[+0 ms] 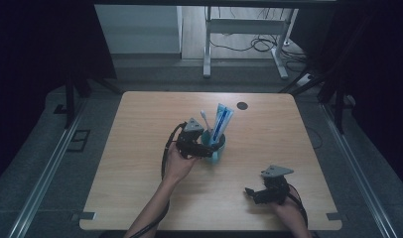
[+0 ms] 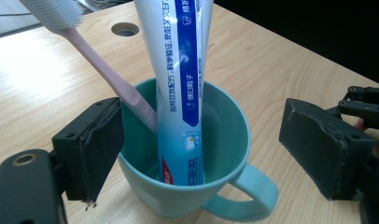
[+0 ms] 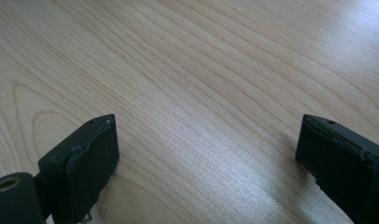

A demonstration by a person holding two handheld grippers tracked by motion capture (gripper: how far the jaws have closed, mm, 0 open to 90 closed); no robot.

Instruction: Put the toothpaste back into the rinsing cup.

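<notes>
Pale wooden counter (image 1: 140,163), dark curtained surrounds, grey floor and a white frame behind.

Item 1: teal mug (image 2: 197,186) with handle, standing upright near the middle of the counter. Contents: a blue-and-white toothpaste tube (image 2: 180,79), upright and leaning on the rim, and a pink toothbrush (image 2: 108,77) with a pale bristle head, slanting out to one side. Both rest inside the mug.

Item 2: left hand-held gripper (image 2: 197,144), level with the mug. Jaws spread wide, one pad just beside the mug wall on the toothbrush side, the other well off beyond the handle; neither pad presses on anything. The mug sits between them, not held.

Item 3: right hand-held gripper (image 3: 206,154), near the front edge of the counter, well apart from the mug. Jaws open over bare wood, nothing between them.

Item 4: round cable hole (image 1: 242,105) in the counter, beyond the mug.

Status, as judged: tube and brush are already stowed in the mug, so the loading looks done. What appears left is only drawing the left hand-held gripper clear, or gripping the mug if it is to be moved.
</notes>
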